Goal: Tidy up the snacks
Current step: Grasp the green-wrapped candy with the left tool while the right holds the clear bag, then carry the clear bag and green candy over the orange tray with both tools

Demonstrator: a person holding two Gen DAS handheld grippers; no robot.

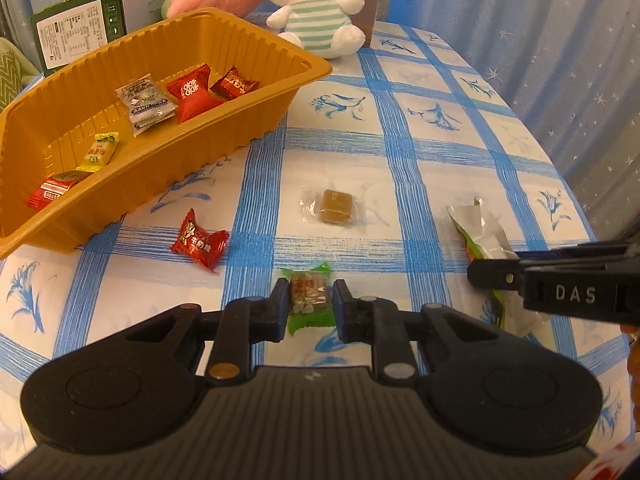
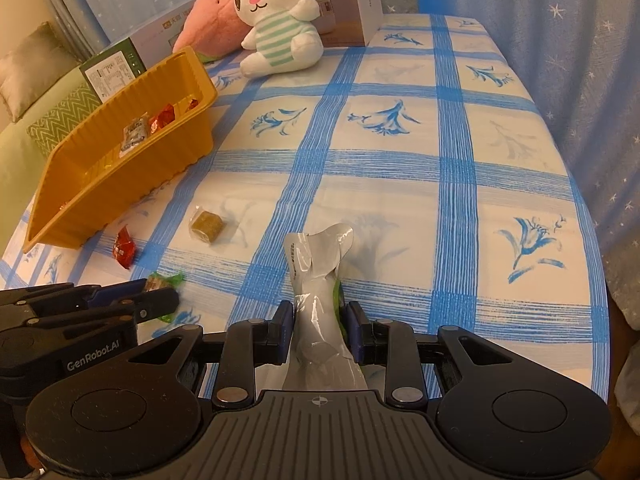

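Blue-checked table (image 1: pixel 400 152) carries an orange tray (image 1: pixel 224 132) far left. My left claw (image 1: pixel 311 304) clamps a green candy (image 1: pixel 310 300); my right claw (image 2: pixel 318 330) grips a silvery packet (image 2: pixel 316 280).

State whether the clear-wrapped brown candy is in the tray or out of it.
Out. The brown candy lies on the tablecloth, apart from the yellow tray, which holds other wrapped candies.

1. I count 1 orange tray (image 1: pixel 256 120).
2. I count 5 wrapped candies (image 1: pixel 146 104) inside it.
3. I count 3 wrapped candies (image 1: pixel 199 240) on the cloth.
4. I count 1 silver snack pouch (image 2: pixel 320 280).
5. I count 2 plush toys (image 1: pixel 316 4).
6. I count 2 grippers (image 1: pixel 311 306).
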